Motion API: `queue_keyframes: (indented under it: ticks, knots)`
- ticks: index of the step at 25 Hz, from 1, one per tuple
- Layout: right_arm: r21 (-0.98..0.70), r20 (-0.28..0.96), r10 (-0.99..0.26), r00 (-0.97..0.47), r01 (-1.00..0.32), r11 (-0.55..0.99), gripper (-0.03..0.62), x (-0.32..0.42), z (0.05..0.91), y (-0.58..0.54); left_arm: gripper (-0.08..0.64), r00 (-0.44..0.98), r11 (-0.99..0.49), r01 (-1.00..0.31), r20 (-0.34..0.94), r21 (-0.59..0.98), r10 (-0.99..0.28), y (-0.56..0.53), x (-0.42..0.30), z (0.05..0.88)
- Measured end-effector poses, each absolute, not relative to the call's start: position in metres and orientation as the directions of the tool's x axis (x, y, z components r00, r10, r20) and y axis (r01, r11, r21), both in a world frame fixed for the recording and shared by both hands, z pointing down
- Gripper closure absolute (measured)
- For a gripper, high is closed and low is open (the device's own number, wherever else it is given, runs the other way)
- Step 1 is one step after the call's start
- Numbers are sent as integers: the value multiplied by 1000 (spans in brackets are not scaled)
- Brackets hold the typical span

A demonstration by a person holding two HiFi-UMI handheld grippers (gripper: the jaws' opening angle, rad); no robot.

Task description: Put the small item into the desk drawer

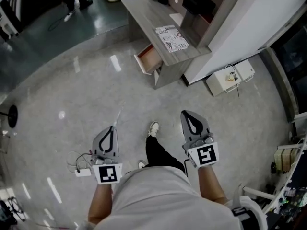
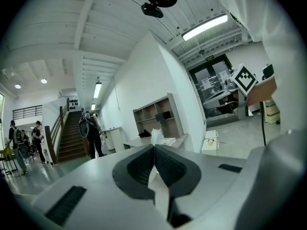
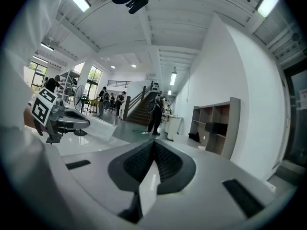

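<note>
- left gripper (image 1: 113,128) and right gripper (image 1: 186,114): jaws clenching on nothing.
- drawer (image 1: 149,59) hanging open at far surface (image 1: 148,13), well apart from grippers.
- small item: can't tell where it's lying; pick + place prob. both pending.

Floor (image 1: 72,95) between person and desk (image 1: 144,11): wide, free passage. Drawer (image 1: 149,57) stands pulled out at desk's left front, top open, approach from floor side free. Shelf unit (image 1: 224,9) walls desk's right side. White boxes (image 1: 223,80) crowd floor right of desk. Papers (image 1: 171,38) cover desktop near edge.
</note>
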State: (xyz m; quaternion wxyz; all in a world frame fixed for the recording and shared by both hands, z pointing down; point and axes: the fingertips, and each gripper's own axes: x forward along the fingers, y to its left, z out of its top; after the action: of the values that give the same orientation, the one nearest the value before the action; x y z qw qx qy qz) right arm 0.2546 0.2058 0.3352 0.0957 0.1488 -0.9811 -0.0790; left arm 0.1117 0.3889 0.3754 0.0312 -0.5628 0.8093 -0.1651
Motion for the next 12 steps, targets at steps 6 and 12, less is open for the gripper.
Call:
queue_keyframes:
  ticks: [6,12]
  knots:
    - [157,163,-275,-948,-250,955,569,190,328,119,541,-362,298,-905,180,-305,-915,302,62,369]
    - [136,165,-252,-954,-231,963,569,131,330,15,541,-352,275,-907,218,-318,-910,203,13,368]
